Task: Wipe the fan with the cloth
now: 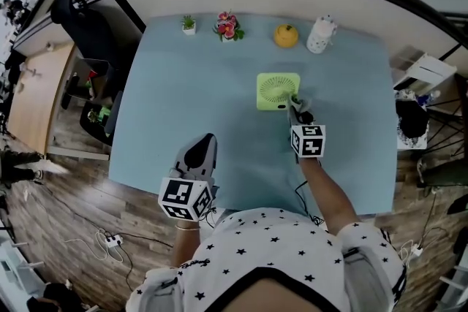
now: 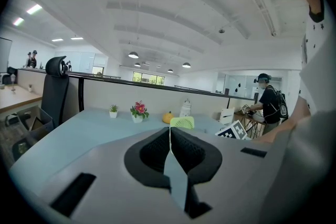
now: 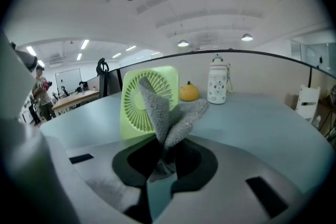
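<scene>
Left gripper, fingers closed on nothing, hangs at the table edge; right gripper fingers pinch a grey cloth at the green fan.

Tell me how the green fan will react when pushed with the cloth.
The fan stands upright and looks thin, so a firm push from the cloth would probably tip it backward. It looks like light plastic, so it may slide on the smooth table.

Cloth was coarse grey knit; fan smooth matt green plastic; table matt blue.
</scene>
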Motion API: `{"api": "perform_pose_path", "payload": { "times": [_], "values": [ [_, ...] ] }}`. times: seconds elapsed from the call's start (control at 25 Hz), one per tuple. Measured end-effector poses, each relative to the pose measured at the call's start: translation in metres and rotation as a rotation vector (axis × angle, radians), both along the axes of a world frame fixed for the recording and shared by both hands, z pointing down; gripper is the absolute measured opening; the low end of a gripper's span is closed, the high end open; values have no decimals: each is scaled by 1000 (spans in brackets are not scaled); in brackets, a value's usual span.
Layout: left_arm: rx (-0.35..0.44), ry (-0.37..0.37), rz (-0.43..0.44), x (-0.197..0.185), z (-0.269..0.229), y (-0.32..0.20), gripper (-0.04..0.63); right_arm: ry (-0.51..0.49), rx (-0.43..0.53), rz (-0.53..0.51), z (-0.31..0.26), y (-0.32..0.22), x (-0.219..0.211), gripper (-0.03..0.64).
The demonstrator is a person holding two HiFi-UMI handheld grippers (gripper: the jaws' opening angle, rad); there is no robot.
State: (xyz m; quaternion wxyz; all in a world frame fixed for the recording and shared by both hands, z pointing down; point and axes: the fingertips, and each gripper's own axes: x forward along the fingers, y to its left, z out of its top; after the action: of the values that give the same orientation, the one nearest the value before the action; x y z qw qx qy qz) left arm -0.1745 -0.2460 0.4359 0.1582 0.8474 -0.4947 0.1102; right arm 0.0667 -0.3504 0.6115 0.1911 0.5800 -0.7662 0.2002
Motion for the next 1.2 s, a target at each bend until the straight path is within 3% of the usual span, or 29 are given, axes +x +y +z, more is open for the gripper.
{"api": "perform_pose_path", "payload": {
  "times": [0.52, 0.72, 0.88, 1.2],
  "values": [
    [29, -15, 46, 20, -5, -27, 31, -341, 249, -70, -125, 24, -26, 49],
    [42, -19, 70, 33, -7, -33, 31, -380, 308, -89, -154, 37, -21, 49],
    [39, -20, 87, 43, -8, -31, 31, -343, 325, -108, -160, 44, -16, 46],
    [35, -33, 81, 44, -8, -27, 31, -370, 346, -124, -171, 51, -15, 45]
  ]
}}
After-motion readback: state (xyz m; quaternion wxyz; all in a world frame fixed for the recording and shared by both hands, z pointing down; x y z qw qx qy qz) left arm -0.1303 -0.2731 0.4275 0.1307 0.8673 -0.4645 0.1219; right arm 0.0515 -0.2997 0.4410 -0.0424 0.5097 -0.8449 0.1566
